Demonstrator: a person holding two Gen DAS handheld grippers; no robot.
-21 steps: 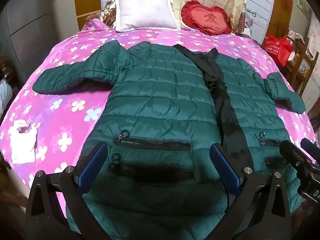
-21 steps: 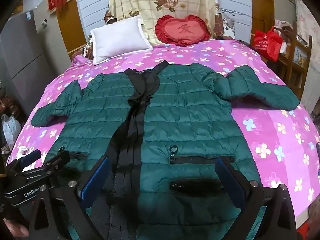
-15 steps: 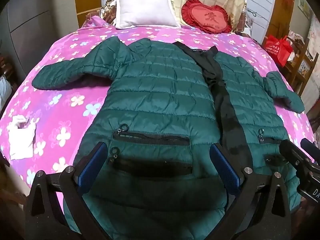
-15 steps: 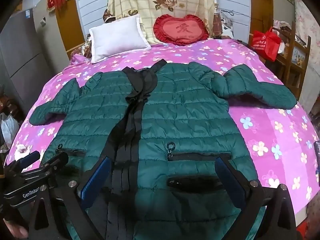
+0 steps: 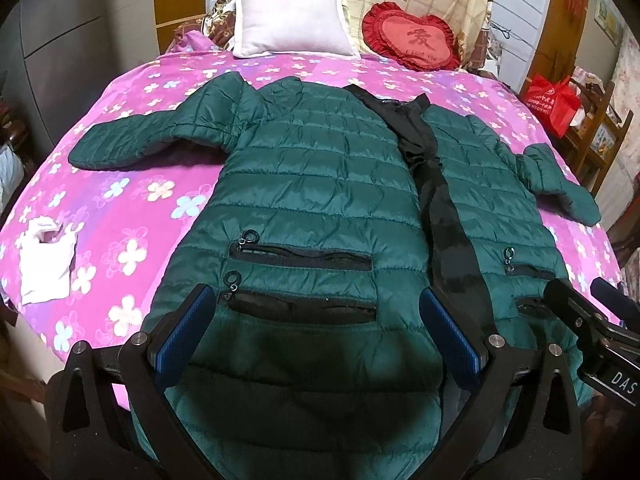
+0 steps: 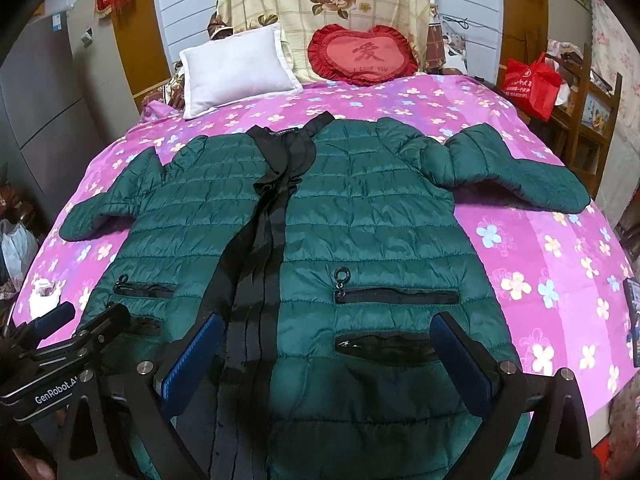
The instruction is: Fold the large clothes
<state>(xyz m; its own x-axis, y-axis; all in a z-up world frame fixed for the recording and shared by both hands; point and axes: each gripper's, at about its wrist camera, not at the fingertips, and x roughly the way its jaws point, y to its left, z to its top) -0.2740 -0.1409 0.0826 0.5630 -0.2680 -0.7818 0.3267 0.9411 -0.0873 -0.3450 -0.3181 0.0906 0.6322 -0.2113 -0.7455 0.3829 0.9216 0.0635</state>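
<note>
Presently both grippers stand with their blue-padded fingers spread to full width, gripping nothing. The left gripper point(image 5: 318, 332) hovers over the hem area of the dark green quilted puffer jacket point(image 5: 320, 184), its pads point(image 5: 182, 334) flanking the lower zip pocket point(image 5: 300, 306) without evident contact. The right gripper point(image 6: 328, 356) hovers likewise above the other front panel, one pad point(image 6: 192, 356) beside the black centre placket point(image 6: 260, 264), the other point(image 6: 460, 360) near the jacket's outer side seam. The two grippers sit just beside each other at the foot of the bed.

The jacket lies face up and spread flat on the pink floral bedspread point(image 5: 120, 208), collar toward the headboard, both sleeves extended outward, hem reaching the near bed edge. Open bedspread remains on either side of the body and beyond the collar. A crumpled white tissue point(image 5: 46, 260) lies near the left edge, apart from the jacket. A white pillow point(image 5: 292, 20) and a red heart cushion point(image 5: 412, 40) rest at the head, well clear.
</note>
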